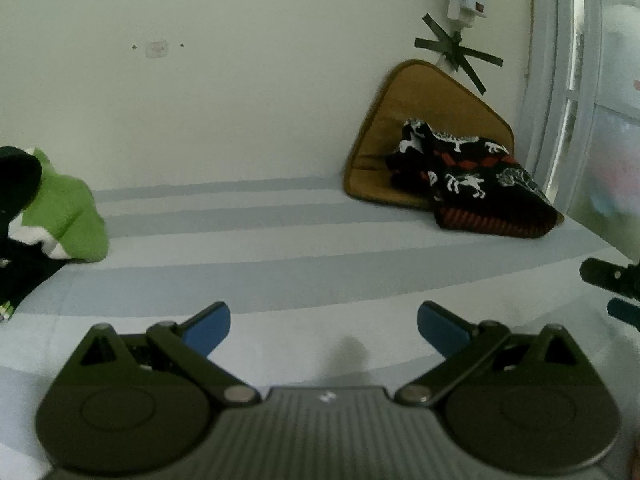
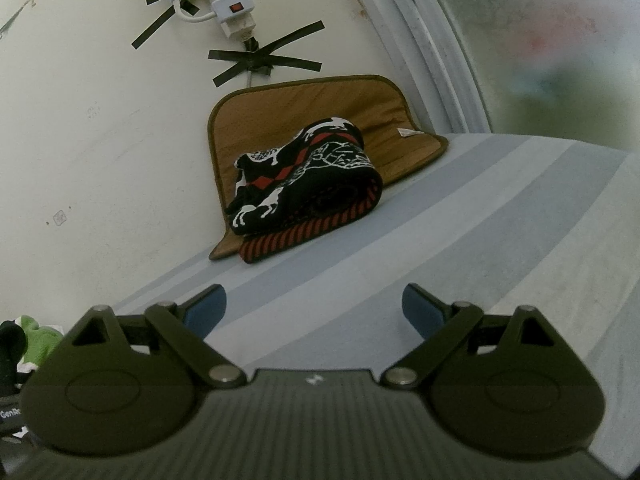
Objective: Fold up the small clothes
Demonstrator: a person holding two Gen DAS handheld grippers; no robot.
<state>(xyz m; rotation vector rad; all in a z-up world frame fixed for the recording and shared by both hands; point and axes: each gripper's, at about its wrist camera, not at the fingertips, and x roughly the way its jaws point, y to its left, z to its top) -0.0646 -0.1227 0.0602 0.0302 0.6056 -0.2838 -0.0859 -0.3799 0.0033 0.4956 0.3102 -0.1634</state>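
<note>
Blue-tipped left tongs (image 1: 323, 326) spread wide, empty, right tongs (image 2: 314, 306) likewise.

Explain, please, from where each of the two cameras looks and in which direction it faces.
Left wrist: sits behind the open left tongs, low over the striped sheet, facing the wall; green garment at left, right tongs' tips at the right edge.
Right wrist: sits behind the open right tongs, facing the corner by the window frame, power strip above.
Shared: folded black patterned garment on the brown mat, and the green garment.
</note>
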